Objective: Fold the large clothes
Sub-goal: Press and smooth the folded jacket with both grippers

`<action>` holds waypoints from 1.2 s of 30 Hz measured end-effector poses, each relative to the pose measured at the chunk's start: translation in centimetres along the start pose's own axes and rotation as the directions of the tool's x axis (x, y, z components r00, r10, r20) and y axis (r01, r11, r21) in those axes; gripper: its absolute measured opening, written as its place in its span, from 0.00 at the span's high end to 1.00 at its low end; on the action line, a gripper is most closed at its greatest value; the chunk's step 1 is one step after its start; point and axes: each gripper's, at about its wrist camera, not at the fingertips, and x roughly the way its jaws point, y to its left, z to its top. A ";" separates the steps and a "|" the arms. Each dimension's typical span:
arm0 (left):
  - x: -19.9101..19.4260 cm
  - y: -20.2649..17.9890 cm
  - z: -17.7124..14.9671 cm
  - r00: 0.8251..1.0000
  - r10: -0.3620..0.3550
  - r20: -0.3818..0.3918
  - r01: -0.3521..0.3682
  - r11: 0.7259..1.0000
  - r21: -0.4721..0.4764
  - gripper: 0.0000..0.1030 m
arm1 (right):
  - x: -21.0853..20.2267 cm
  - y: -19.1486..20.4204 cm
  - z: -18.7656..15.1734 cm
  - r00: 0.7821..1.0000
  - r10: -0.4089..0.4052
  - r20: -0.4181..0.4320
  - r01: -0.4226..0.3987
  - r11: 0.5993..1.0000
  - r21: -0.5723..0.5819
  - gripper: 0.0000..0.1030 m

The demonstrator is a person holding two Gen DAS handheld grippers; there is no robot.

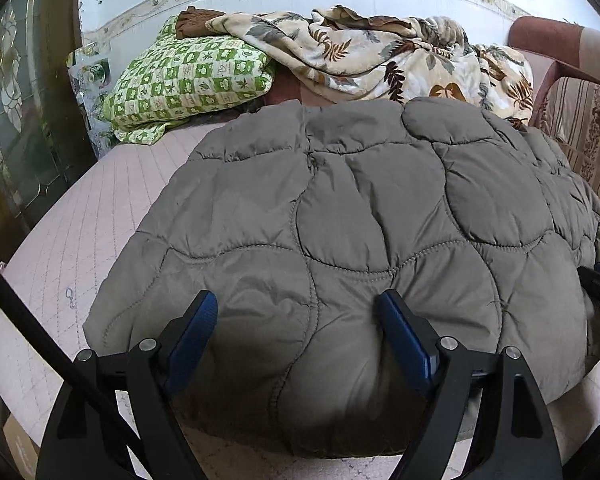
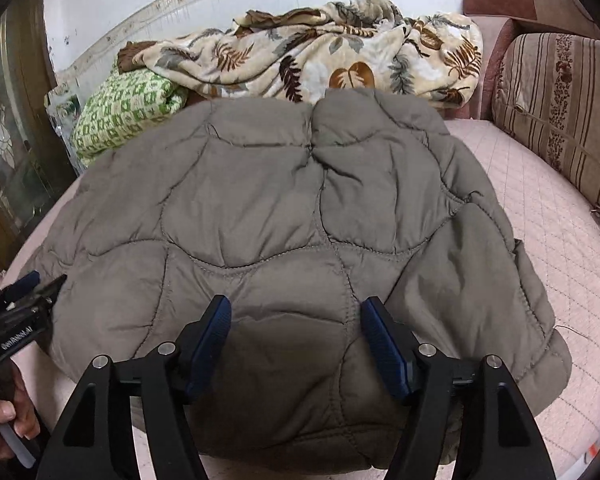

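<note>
A grey quilted puffer jacket lies folded into a thick bundle on a pink quilted bed cover. It also shows in the right wrist view. My left gripper is open, its blue-padded fingers spread over the jacket's near edge, holding nothing. My right gripper is open too, over the near edge further right. The left gripper also shows at the left edge of the right wrist view, held by a hand.
A green checked pillow and a crumpled leaf-print blanket lie behind the jacket against a white wall. A striped sofa cushion stands at the right. A dark wooden cabinet stands at the left.
</note>
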 end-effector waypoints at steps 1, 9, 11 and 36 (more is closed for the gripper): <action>0.1 0.0 0.0 1.000 -0.001 -0.001 0.001 1.000 0.002 0.20 | 0.2 0.1 -0.1 1.000 -0.005 -0.003 0.005 1.000 -0.004 0.28; 0.5 -0.2 -0.2 1.000 -0.004 -0.009 0.004 1.000 0.009 0.20 | 1.2 0.2 0.0 1.000 -0.021 -0.021 0.020 0.999 -0.024 0.27; 0.7 -0.2 -0.2 1.000 -0.006 -0.013 0.006 1.000 0.007 0.20 | 1.3 0.2 0.0 0.999 -0.023 -0.026 0.022 0.999 -0.028 0.27; 1.5 7.2 1.9 0.998 -0.004 -0.068 -0.009 0.983 -0.184 0.20 | -2.0 -5.2 2.7 1.000 -0.005 0.027 0.001 0.988 0.154 0.26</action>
